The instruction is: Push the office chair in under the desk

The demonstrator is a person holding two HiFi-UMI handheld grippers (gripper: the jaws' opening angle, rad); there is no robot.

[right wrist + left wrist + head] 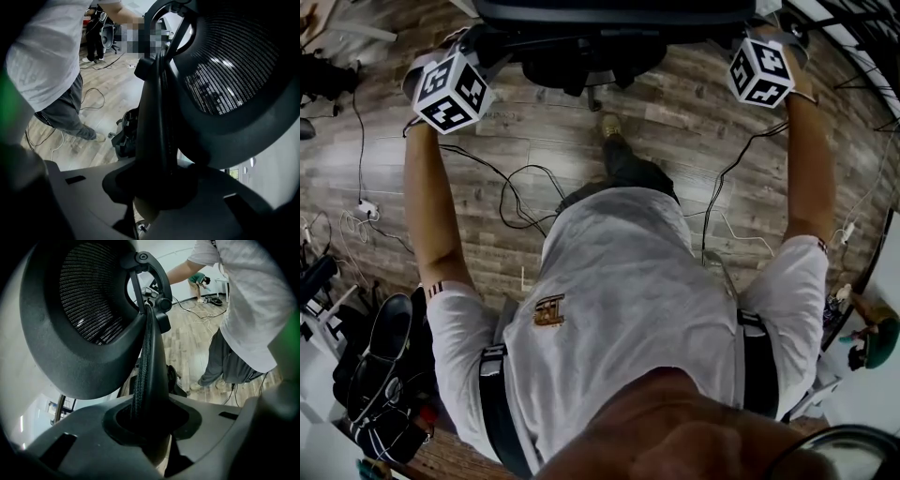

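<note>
Now the left gripper sits clamped, jaws narrow, on the backrest rim of the office chair at the person's left. The right gripper pinches the opposite rim likewise. The mesh headrest sits above both grips. The chair stands on the wood floor, just ahead of the person.

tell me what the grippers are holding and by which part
Both hold the office chair: the left gripper is shut on one side edge of its backrest, the right gripper on the other.
</note>
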